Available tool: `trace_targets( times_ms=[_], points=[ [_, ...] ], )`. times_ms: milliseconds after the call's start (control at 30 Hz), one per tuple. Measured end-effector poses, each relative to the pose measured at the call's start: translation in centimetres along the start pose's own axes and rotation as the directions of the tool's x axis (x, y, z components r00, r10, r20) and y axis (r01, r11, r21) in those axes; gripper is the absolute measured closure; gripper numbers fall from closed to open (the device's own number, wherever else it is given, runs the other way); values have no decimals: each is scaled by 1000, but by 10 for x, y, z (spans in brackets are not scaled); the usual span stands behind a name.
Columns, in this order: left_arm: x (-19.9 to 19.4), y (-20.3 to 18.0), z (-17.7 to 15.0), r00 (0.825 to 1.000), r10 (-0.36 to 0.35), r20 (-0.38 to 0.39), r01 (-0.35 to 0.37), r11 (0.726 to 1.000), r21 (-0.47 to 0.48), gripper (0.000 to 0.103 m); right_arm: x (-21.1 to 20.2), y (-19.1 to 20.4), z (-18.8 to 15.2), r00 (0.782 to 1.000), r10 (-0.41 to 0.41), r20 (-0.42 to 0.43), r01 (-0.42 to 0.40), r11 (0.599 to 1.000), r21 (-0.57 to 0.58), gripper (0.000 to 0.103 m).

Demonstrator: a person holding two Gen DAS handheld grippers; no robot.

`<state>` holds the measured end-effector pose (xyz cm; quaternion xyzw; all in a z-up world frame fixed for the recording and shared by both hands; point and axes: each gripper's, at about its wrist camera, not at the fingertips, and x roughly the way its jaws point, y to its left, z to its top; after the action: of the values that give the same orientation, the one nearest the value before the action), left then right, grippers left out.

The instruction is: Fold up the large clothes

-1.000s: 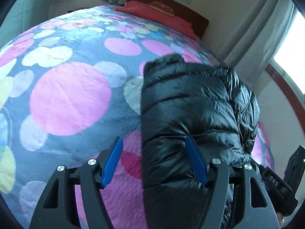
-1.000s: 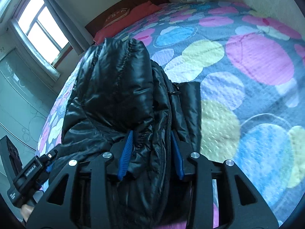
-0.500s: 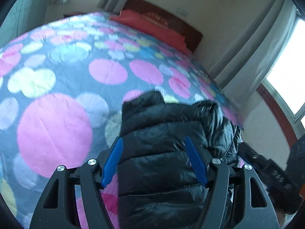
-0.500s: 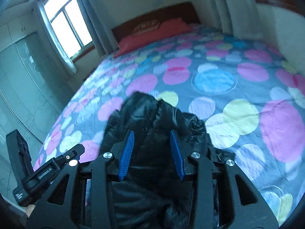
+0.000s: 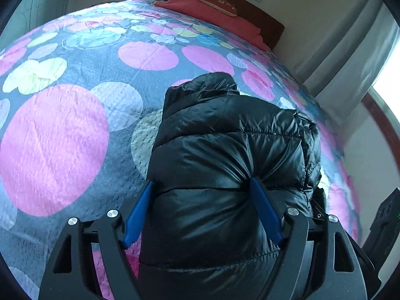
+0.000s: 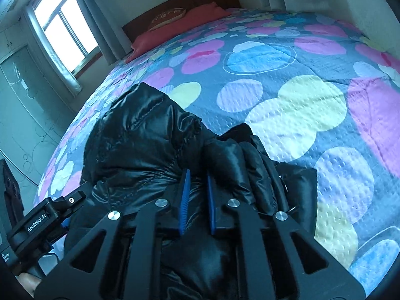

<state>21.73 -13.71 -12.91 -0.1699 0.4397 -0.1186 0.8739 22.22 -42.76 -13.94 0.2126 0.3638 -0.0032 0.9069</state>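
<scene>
A black puffer jacket lies bunched on a bed cover with big coloured circles. My left gripper straddles a thick quilted fold of it. Its blue pads dent the fabric on both sides while the jaws are opening. In the right wrist view the jacket shows its crumpled collar end. My right gripper is closing, its jaws nearly together with a thin fold of black fabric pinched between them. The jacket's near part is hidden under both grippers.
The bed cover stretches far beyond the jacket. A red pillow lies against the dark headboard. A window with grey curtains is on one side. The left gripper's body shows at the right view's lower left.
The right jaws have narrowed onto a fold of the jacket. The left jaws have widened, and the jacket now fills the gap between them. Both grippers have shifted across the bed.
</scene>
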Motion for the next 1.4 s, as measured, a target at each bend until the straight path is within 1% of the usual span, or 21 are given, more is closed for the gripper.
trace_targets(
  times_ms=[67,233,833,1000,1067,1167,1300,1400],
  points=[
    [3,0,-3,1000,14,11,-14,1000,18,25,3,-1,-3,1000,-6,6,6,1000,2,94],
    [8,3,-7,999,20,24,-21,999,38,24,8,-2,-10,1000,-17,24,17,1000,2,97],
    [21,4,-10,999,21,34,-22,998,56,23,13,-2,-21,998,-27,64,27,1000,7,98],
    [21,4,-10,999,21,33,-23,998,56,23,13,-2,-21,997,-28,68,27,1000,9,98],
    [21,5,-8,999,23,22,-24,998,50,23,12,0,-19,998,-35,56,34,999,8,98],
    [17,8,-3,1000,4,0,-4,1000,28,22,6,3,-16,997,-43,60,43,999,7,98],
    [8,24,5,996,-76,-40,73,995,-62,22,-5,4,-8,998,-29,58,28,999,20,95],
    [-5,25,6,996,-82,-34,79,994,-72,22,-20,5,-6,996,-19,90,17,999,31,90]
  ],
)
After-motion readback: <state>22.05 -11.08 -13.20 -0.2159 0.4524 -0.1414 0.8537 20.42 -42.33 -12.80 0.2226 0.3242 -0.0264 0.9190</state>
